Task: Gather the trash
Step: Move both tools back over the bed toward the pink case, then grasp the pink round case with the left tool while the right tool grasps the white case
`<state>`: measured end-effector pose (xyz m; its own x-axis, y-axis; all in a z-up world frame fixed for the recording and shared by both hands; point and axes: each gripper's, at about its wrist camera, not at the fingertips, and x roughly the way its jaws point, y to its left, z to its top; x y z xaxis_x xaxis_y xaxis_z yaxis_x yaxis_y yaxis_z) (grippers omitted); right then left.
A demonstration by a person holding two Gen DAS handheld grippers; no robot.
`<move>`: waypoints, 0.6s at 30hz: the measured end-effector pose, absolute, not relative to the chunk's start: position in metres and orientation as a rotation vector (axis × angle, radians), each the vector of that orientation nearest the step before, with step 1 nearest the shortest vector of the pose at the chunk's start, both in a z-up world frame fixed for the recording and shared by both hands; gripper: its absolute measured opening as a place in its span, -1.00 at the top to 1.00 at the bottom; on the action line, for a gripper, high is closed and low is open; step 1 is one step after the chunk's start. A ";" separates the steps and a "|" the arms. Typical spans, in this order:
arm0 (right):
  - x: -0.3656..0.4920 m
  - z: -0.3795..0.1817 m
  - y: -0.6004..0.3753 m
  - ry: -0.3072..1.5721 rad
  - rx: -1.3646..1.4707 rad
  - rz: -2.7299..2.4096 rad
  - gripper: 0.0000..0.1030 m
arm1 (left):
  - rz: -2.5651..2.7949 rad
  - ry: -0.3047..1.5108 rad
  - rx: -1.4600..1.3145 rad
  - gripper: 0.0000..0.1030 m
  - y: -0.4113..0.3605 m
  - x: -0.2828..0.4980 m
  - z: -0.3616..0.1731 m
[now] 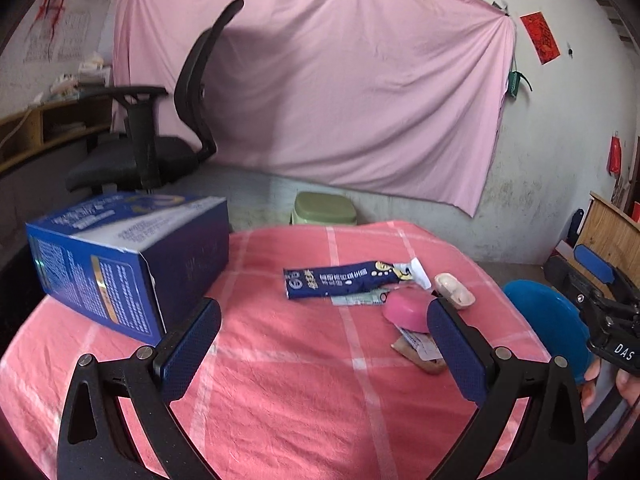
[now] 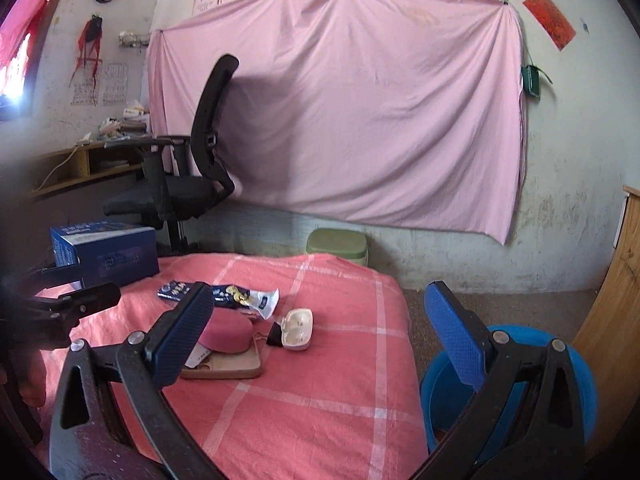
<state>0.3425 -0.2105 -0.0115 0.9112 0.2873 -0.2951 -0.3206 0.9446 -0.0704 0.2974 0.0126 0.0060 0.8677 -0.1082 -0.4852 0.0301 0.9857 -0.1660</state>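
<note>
A torn dark-blue snack wrapper [image 1: 344, 280] lies flat on the pink checked tablecloth [image 1: 288, 392], with a slip of paper [image 1: 360, 300] beside it. Close by are a pink rounded object [image 1: 404, 312], a white earbud case [image 1: 454, 290] and a tan tray [image 2: 236, 368] holding cards. My left gripper [image 1: 324, 350] hovers open above the cloth, short of the wrapper. My right gripper [image 2: 318, 338] is open too, over the table's right side, with nothing between its fingers. A blue bin [image 2: 440, 396] stands on the floor off the table's right edge.
A large blue carton [image 1: 128, 264] lies tilted at the table's far left. A black binder clip [image 2: 274, 338] sits by the earbud case. Beyond the table are a green stool [image 2: 338, 246], a black office chair [image 2: 192, 184] and a wall hung with pink cloth.
</note>
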 end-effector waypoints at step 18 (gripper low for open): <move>0.422 -0.058 -0.198 0.768 -0.077 0.366 -0.48 | -0.229 0.787 -0.272 -0.22 0.003 0.361 -0.024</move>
